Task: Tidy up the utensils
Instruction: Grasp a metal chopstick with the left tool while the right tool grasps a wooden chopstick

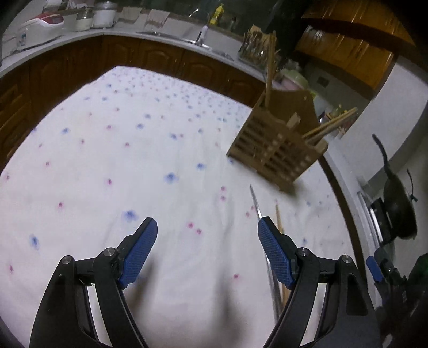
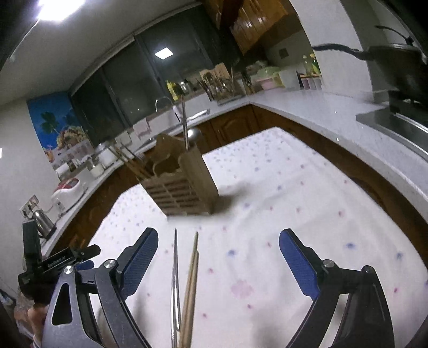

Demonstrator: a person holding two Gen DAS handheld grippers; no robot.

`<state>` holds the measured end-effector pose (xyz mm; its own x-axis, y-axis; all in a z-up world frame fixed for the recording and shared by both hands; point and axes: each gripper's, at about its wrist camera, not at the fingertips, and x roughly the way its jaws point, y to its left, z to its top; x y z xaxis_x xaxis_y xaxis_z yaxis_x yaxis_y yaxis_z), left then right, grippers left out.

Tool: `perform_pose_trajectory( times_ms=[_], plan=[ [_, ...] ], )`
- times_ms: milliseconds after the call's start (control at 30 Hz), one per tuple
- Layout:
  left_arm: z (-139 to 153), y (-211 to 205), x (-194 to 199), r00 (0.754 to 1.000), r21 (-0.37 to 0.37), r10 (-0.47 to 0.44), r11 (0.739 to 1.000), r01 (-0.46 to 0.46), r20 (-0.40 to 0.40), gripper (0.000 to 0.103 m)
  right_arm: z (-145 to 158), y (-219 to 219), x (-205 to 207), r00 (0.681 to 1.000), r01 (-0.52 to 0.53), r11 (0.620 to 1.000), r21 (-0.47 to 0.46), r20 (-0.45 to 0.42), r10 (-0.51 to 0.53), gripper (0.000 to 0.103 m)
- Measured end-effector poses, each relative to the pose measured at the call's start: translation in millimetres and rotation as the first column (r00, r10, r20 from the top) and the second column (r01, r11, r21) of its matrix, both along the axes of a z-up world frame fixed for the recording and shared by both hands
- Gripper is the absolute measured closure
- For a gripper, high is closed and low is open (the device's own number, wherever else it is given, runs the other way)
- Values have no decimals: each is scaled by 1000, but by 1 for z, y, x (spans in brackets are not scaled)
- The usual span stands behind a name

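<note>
A slatted wooden utensil holder (image 1: 278,144) (image 2: 182,184) stands on the flowered tablecloth (image 1: 107,160), with chopsticks leaning out of it and a metal ladle (image 2: 184,125) upright in it. Nearer to me, a thin metal utensil (image 2: 175,267) (image 1: 255,200) and a pair of wooden chopsticks (image 2: 192,267) (image 1: 278,216) lie side by side on the cloth. My right gripper (image 2: 218,235) hangs open above them; they lie between its fingers, closer to the left one. My left gripper (image 1: 207,227) is open over bare cloth, and both utensils run behind its right finger.
Dark wooden cabinets with a white counter (image 2: 321,112) wrap around the table. A black pan (image 1: 398,208) sits on the stove at the right. A rice cooker (image 1: 42,24) and a kettle (image 2: 42,222) stand on the far counter, near the sink.
</note>
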<state>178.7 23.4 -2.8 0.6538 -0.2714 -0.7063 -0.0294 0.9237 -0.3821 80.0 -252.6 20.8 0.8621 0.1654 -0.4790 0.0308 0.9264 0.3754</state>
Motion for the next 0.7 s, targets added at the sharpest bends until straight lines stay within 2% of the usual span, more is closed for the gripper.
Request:
perform_pose_trajectory(
  times_ms=[133,233,300,467,600,700],
  plan=[
    [-10,4,-5,1000,14,10,1000,-10,-25,24,-13,7,-4,999,-22,1000,-7,-36,22,10],
    [-16,11,-6,998,16,28,999,-28,-48,24,-23,23,-3,994,-83,996,-27,-70,81,11],
    [-18,15,-5,997,19,41,999,-40,-59,24,-33,39,-1,986,-138,989,-57,-99,132,22],
    [-20,14,-5,997,39,39,999,-36,-73,24,-60,72,14,953,-231,965,-126,-230,198,63],
    [-21,7,1,996,50,18,999,-14,-85,24,-85,92,23,910,-311,936,-164,-337,243,69],
    [-23,-4,9,994,60,-17,998,24,-110,24,-85,98,19,912,-325,917,-231,-333,239,74]
  ],
)
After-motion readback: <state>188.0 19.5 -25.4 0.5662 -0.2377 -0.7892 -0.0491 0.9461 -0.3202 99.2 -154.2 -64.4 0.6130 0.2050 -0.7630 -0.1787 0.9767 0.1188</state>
